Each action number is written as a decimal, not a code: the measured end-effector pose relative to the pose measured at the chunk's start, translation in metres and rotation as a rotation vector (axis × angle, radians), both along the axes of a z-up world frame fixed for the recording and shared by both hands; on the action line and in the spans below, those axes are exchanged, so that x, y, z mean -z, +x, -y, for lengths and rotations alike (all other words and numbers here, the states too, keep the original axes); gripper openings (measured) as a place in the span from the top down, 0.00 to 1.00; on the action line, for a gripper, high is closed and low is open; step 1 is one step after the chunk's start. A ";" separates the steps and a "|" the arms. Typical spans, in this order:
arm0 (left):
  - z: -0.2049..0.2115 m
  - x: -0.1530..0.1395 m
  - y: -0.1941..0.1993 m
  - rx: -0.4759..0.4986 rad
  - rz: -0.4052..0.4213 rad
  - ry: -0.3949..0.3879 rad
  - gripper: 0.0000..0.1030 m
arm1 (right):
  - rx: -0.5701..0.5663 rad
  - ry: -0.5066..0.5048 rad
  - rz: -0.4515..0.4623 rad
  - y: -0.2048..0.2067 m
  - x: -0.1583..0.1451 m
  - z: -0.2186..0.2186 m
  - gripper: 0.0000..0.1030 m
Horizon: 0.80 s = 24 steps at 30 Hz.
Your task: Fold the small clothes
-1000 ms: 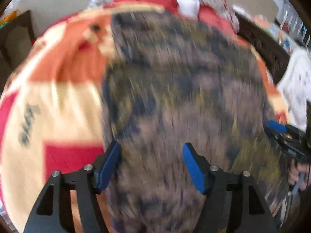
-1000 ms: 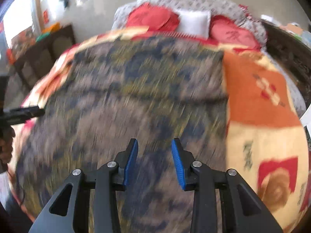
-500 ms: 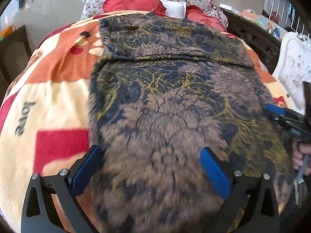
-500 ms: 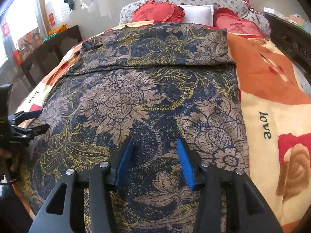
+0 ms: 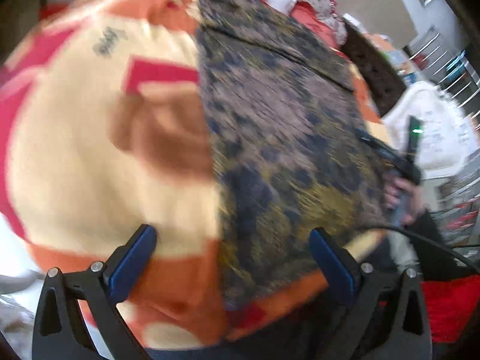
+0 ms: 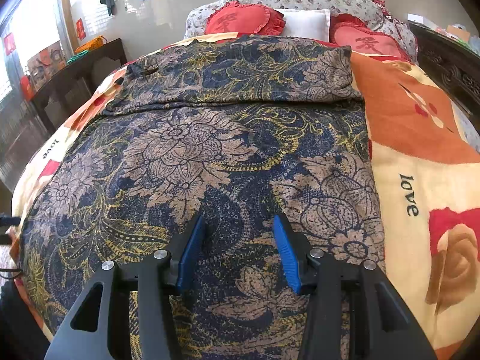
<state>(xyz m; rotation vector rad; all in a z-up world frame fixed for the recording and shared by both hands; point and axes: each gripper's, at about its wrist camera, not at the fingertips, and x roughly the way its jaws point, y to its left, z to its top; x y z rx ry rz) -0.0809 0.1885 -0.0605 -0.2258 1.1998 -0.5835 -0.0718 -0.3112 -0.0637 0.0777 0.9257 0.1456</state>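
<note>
The left hand-held gripper (image 5: 232, 262) has swung out to the left in the last half second. It was centred over the patterned cloth (image 6: 210, 156) with both pads above the fabric; now its view is streaked with motion blur, and the cloth's left edge runs between the two wide-spread fingers, the left one over the bare blanket (image 5: 90, 150). It holds nothing. My reading is that it is heading for the near left edge or corner of the cloth to start the next fold.

The right hand-held gripper (image 6: 237, 250) has hardly shifted. It sits low over the near middle of the cloth, its blue pads parted by a moderate gap and nothing between them; whether they touch the fabric I cannot tell.

The cloth lies spread flat on the bed, over the blanket, with its far end already turned back into a doubled band just short of the pillows (image 6: 303, 22). So one fold looks done and the rest is still to come.

Writing: "love" is printed in dark letters on the blanket to the right of the cloth (image 6: 408, 195) and again at its left (image 6: 49, 149). Each red heart cushion (image 6: 243, 19) carries a Chinese character that I cannot make out with confidence.
</note>
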 end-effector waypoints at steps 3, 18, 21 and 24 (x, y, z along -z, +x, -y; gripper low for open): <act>0.005 -0.004 -0.006 0.004 0.027 -0.020 0.09 | 0.000 0.000 0.000 0.000 0.000 0.000 0.41; 0.024 -0.015 0.007 -0.107 0.187 0.043 0.14 | -0.001 -0.006 0.000 0.000 0.000 0.000 0.41; 0.026 -0.007 0.024 -0.088 0.153 -0.011 0.14 | -0.001 -0.007 0.001 0.000 0.000 0.000 0.41; 0.034 0.000 0.038 -0.049 0.118 -0.073 0.12 | 0.000 -0.006 0.002 0.000 0.001 0.000 0.41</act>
